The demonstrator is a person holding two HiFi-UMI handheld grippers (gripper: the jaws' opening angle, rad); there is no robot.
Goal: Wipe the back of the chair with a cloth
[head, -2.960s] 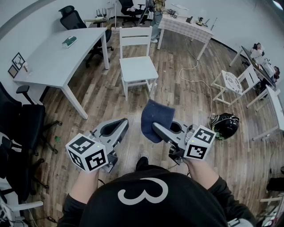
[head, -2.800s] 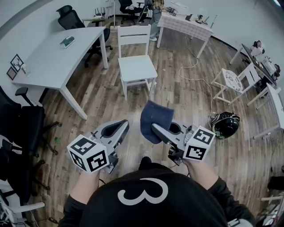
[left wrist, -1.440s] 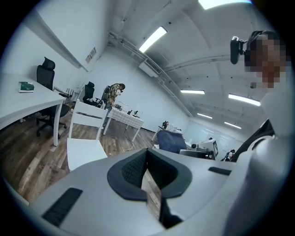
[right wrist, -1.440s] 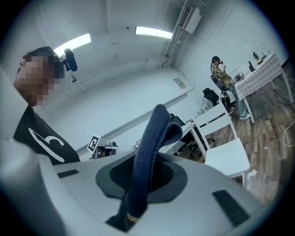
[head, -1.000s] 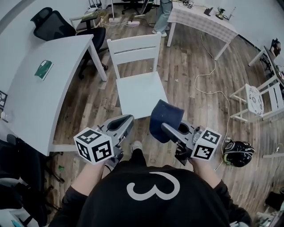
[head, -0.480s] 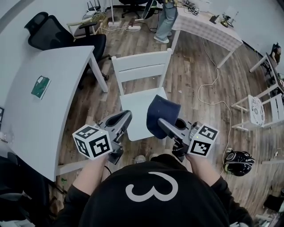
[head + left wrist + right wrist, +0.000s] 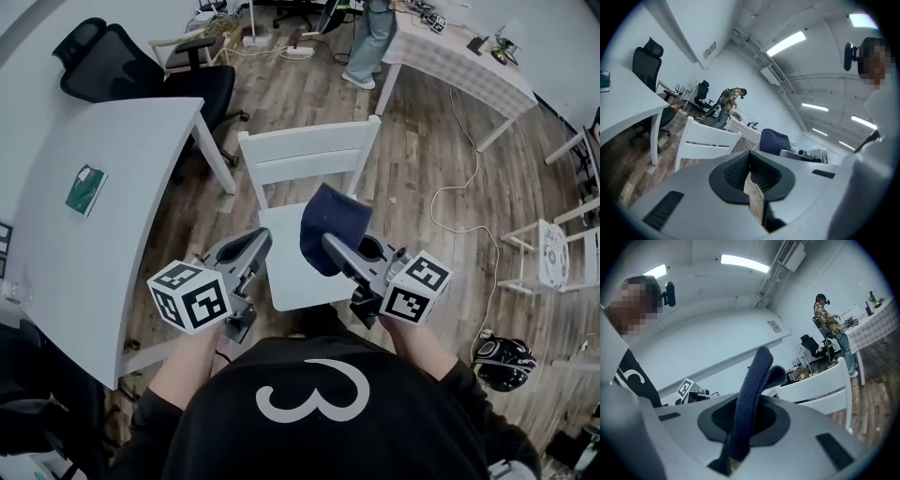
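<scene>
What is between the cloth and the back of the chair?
In the head view, only bare seat lies between the cloth and the chair back.

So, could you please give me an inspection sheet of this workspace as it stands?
Surface: wood-plank floor; visible part of the chair's seat bare.
Job's things: white wooden slat-back chair upright, just ahead; dark blue cloth held over its seat, apparently short of the backrest.
Clutter: small green item on the white desk; black helmet on the floor.
Grippers: left gripper shut, nothing between its jaws; right gripper shut on the cloth.
Cables: white cable looping over the floor right of the chair.
Surroundings: black office chair, checked-cloth table, a standing person.
</scene>
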